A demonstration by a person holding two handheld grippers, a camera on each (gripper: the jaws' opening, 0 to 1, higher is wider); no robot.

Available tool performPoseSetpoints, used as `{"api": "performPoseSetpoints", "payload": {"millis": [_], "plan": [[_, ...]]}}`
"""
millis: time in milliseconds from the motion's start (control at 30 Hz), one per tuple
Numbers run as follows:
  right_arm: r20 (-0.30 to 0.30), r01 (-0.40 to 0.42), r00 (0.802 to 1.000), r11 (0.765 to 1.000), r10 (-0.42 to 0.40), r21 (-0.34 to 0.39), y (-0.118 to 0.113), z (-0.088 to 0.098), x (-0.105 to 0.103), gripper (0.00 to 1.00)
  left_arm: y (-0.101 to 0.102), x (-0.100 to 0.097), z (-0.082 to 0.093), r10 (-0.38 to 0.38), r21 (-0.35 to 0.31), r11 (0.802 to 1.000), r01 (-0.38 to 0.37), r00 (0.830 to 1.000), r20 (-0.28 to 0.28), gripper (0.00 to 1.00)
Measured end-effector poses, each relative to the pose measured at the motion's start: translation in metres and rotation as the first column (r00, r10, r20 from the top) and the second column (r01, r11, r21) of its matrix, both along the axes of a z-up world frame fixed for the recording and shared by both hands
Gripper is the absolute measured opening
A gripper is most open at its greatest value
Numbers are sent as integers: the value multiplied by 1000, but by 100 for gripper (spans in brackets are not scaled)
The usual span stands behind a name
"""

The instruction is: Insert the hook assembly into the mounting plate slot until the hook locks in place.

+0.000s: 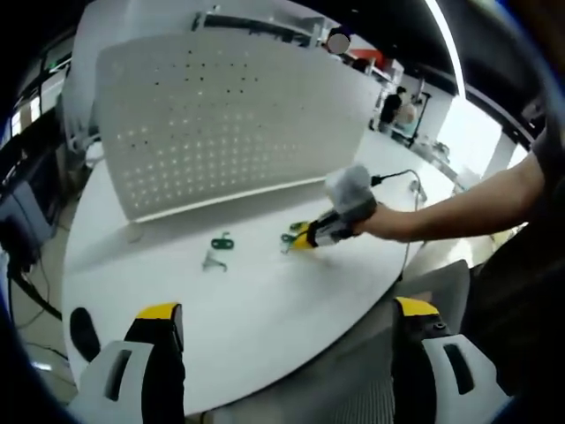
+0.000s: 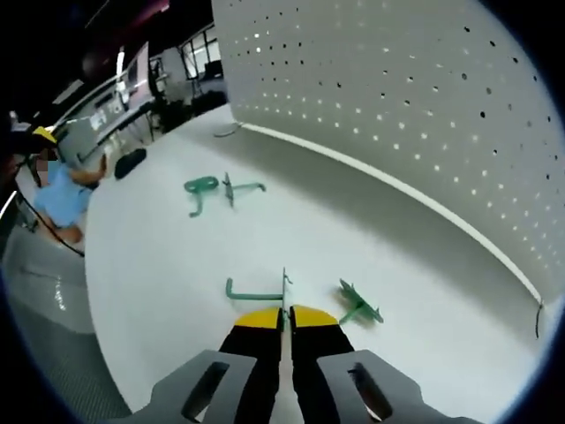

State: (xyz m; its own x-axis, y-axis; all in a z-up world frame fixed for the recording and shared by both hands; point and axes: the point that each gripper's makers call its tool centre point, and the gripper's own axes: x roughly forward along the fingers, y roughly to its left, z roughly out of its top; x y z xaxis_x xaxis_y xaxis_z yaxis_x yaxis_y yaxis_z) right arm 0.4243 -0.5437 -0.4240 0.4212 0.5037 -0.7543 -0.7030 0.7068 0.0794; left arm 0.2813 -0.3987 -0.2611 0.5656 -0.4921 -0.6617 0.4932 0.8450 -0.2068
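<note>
A white perforated mounting plate (image 1: 221, 115) stands upright on the round white table (image 1: 265, 300); it is seen close up as the mounting plate (image 2: 397, 88) in the right gripper view. My right gripper (image 2: 284, 316) is shut on the thin back plate of a green hook assembly (image 2: 252, 291), low over the table. A loose green piece (image 2: 357, 306) lies just right of it. A second green hook (image 2: 210, 187) lies farther off. My left gripper (image 1: 287, 309) hangs wide open at the table's near edge, holding nothing. From there I see the right gripper (image 1: 328, 228) in a hand, and the second hook (image 1: 221, 241).
A small grey piece (image 1: 212, 261) lies by the second hook. A black cable (image 1: 397, 177) runs across the table behind the hand. A dark object (image 2: 130, 162) rests near the table's edge. A person (image 2: 62, 190) is beyond the table.
</note>
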Motion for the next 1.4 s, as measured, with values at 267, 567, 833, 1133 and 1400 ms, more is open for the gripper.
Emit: {"api": "performPoseSetpoints", "payload": {"millis": [267, 567, 833, 1133, 1400], "plan": [[22, 56, 998, 998, -57, 43, -9, 20, 11, 1, -9, 3, 5, -22, -9, 1000, 22, 1000, 21, 100], [55, 75, 995, 993, -80, 86, -15, 45, 14, 1, -13, 5, 13, -34, -24, 999, 35, 998, 47, 100], [101, 83, 990, 984, -100, 156, -14, 81, 19, 1, -13, 5, 11, -38, -19, 999, 39, 998, 45, 100], [148, 73, 983, 967, -111, 243, -17, 133, 23, 1, -18, 14, 10, -54, -21, 998, 55, 997, 48, 100], [153, 50, 983, 943, -106, 330, -10, 165, 15, 1, -21, 17, 12, -76, -13, 997, 77, 996, 54, 100]]}}
